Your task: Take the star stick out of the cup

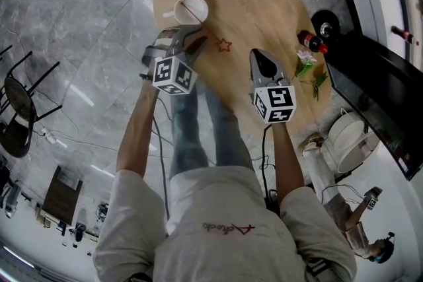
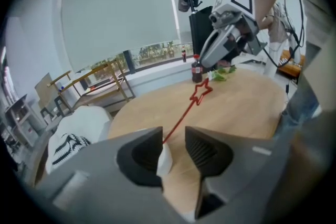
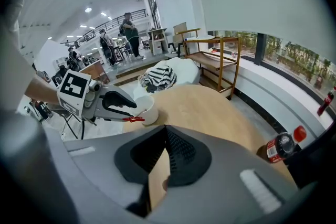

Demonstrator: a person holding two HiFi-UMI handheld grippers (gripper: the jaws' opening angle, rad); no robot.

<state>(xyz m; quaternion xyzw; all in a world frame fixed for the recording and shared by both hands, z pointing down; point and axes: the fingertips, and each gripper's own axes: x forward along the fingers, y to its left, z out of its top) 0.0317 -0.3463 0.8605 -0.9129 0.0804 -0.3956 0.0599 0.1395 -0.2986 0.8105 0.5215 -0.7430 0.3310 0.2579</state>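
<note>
Left claw (image 2: 173, 135) released, jaws apart. The thin red plastic star stick (image 2: 182, 118) runs between them, close to the left pad and unpinched. Its plain end crosses the mouth of the white cup (image 1: 202, 2), and the star end points out over the round wooden tabletop (image 1: 264, 3). Right claw (image 3: 165, 134) clenched on nothing, hovering over the tabletop.

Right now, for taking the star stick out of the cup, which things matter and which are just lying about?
For the job: star stick, white cup, left gripper, open with the stick between its jaws.
Just lying about: cola bottle, green sprig, right gripper, shut and empty.
</note>
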